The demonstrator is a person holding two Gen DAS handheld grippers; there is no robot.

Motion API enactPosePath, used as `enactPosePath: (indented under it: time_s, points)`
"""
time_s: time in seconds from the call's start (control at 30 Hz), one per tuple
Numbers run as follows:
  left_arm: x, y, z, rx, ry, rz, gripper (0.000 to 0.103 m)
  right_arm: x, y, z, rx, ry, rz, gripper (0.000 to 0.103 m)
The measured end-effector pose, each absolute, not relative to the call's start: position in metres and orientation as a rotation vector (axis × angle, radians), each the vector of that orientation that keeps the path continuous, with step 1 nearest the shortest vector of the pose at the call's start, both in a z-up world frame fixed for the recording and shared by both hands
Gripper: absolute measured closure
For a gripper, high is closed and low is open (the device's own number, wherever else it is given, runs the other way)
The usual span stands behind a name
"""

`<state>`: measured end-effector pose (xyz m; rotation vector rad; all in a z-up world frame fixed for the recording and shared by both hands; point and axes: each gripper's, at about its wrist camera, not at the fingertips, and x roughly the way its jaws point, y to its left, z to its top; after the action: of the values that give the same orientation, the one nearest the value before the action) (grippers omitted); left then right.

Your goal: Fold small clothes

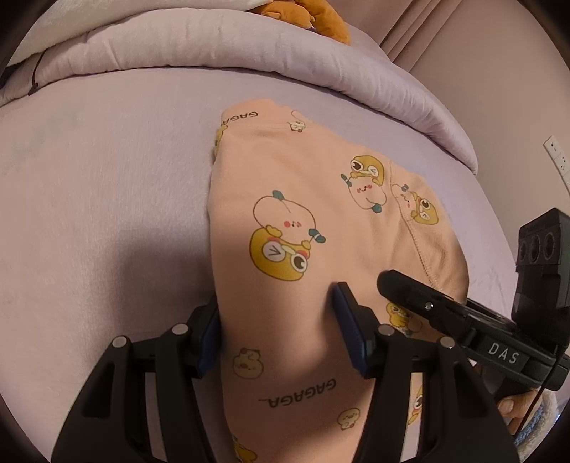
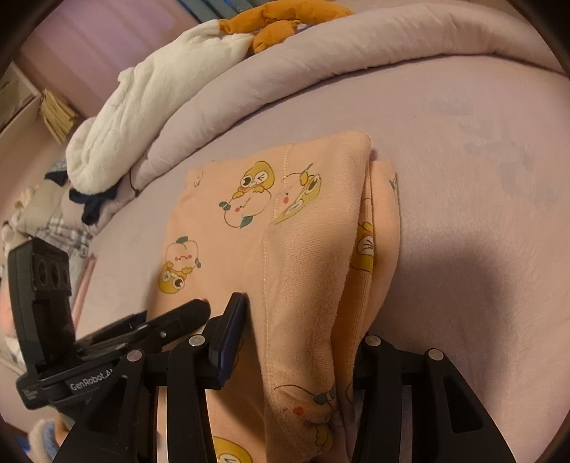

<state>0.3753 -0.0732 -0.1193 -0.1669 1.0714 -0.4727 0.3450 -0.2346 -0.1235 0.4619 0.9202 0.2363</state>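
Observation:
A small peach garment (image 1: 320, 199) printed with yellow cartoon ducks lies folded on the lilac bed sheet (image 1: 107, 185). Its near end rises toward both cameras. My left gripper (image 1: 278, 306) is shut on the left part of that near end, and bunched fabric fills the gap between its blue pads (image 1: 347, 320). My right gripper (image 2: 299, 320) is shut on the right part of the garment (image 2: 285, 220), where several folded layers stack up and hide its right pad. Each gripper shows in the other's view: the right gripper (image 1: 395, 285) and the left gripper (image 2: 192, 313), close side by side.
A rolled lilac duvet (image 1: 213, 46) runs along the far side of the bed. An orange plush toy (image 2: 278, 25) and a white plush (image 2: 142, 117) lie on it. Checked and dark clothes (image 2: 64, 220) lie off the bed's left side. A wall socket (image 1: 559, 156) is at the right.

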Motion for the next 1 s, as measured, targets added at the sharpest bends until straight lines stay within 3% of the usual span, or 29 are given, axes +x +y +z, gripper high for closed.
enactPosePath:
  time_s: [0.3,0.53,0.73,1.0]
  points:
    - [0.372,-0.079,-0.117,-0.119,1.054,-0.439,0.047,0.343,-0.22,-0.118,0.327,0.894,0.181,0.063]
    - [0.366,-0.073,-0.107,-0.136,1.043,-0.449,0.071,0.335,-0.208,-0.106,0.216,0.83,0.171,0.079]
    - [0.347,-0.066,-0.092,-0.138,1.025,-0.452,0.079,0.322,-0.206,-0.09,0.26,0.776,0.212,0.08]
    - [0.289,-0.033,-0.074,-0.207,1.007,-0.452,0.081,0.278,-0.175,-0.072,0.168,0.744,0.258,0.08]
